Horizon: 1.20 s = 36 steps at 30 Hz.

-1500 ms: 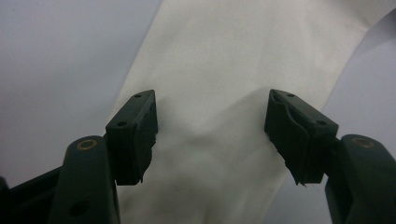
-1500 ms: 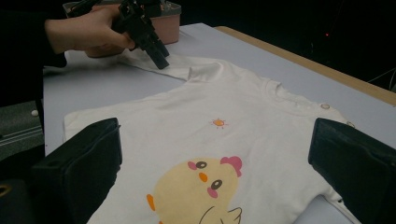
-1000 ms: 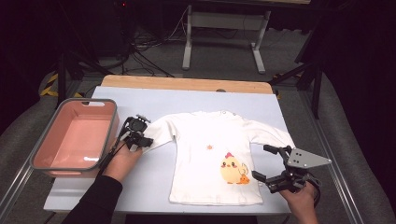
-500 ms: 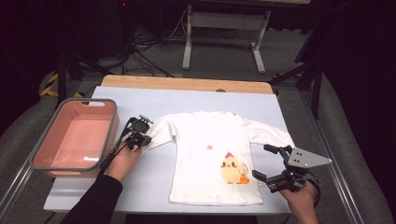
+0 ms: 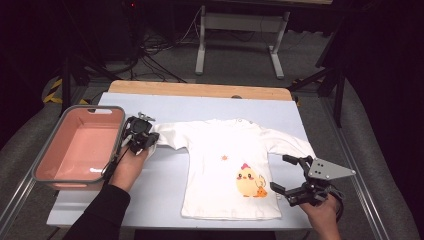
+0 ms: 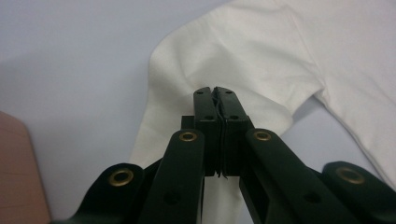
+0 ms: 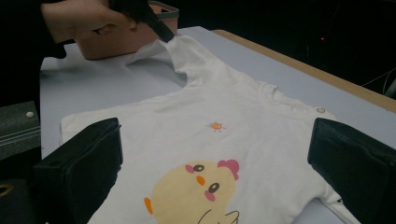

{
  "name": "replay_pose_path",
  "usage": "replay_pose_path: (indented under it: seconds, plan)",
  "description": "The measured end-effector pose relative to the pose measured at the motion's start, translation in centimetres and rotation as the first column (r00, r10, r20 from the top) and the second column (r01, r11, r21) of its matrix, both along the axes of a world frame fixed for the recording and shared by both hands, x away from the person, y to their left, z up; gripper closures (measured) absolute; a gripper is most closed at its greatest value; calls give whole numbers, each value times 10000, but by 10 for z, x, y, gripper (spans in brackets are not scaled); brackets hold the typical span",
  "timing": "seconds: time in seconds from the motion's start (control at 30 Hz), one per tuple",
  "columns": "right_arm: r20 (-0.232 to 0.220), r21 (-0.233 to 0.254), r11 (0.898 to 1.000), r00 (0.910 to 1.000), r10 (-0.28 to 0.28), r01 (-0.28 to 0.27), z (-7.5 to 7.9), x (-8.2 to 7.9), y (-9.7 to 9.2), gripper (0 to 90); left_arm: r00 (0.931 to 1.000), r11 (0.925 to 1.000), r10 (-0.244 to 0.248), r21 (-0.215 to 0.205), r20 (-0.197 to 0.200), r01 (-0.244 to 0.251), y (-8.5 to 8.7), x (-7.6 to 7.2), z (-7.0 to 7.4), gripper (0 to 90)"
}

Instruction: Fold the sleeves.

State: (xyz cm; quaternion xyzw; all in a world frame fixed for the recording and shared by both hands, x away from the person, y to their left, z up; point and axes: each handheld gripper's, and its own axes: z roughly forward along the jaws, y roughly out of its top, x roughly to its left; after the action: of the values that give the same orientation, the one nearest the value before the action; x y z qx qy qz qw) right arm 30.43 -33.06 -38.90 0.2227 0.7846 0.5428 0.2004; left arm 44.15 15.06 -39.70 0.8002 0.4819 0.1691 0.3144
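Since a second ago the left gripper (image 5: pixel 141 134) has closed its fingers (image 6: pixel 205 112) on the end of the shirt's sleeve (image 5: pixel 167 136) and lifted it a little off the desk (image 5: pixel 170 175); the fingers are now pressed together with a fold of white cloth pinched between them; the right gripper (image 5: pixel 294 174) has not shifted, its fingers (image 7: pixel 79 163) wide apart and holding nothing, poised just at the shirt's lower corner near the yellow chick print (image 5: pixel 248 181); the shirt (image 5: pixel 225 170) lies spread flat, front up, across the middle of the desk; the pink bin (image 5: pixel 75 147) sits just beside the left hand (image 5: pixel 127 167), at the desk's left edge.
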Motion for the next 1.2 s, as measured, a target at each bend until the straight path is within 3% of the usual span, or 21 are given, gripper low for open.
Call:
replay_pose_path:
  seconds: [0.33,0.6,0.8,0.93,1.2]
  plan:
    - [11,7,10000,10000,14,-14,0,-1,-1,34,9963,9985,295,-478,812,-257,4,-1,14,890]
    - [36,33,10000,10000,-7,7,1,-2,-2,34,9956,9979,411,-530,842,-368,5,2,17,890]
    - [-2,44,10000,10000,-57,57,0,-2,-3,34,9913,9970,99,-780,1309,3,-6,-1,24,889]
    - [-39,19,10000,9999,-93,93,-1,-3,-4,34,9855,9978,-297,-533,1668,391,-20,-2,33,890]
    - [-51,63,9998,9998,-189,189,-1,-7,-7,34,9753,9928,-799,-709,2059,963,-44,-2,40,889]
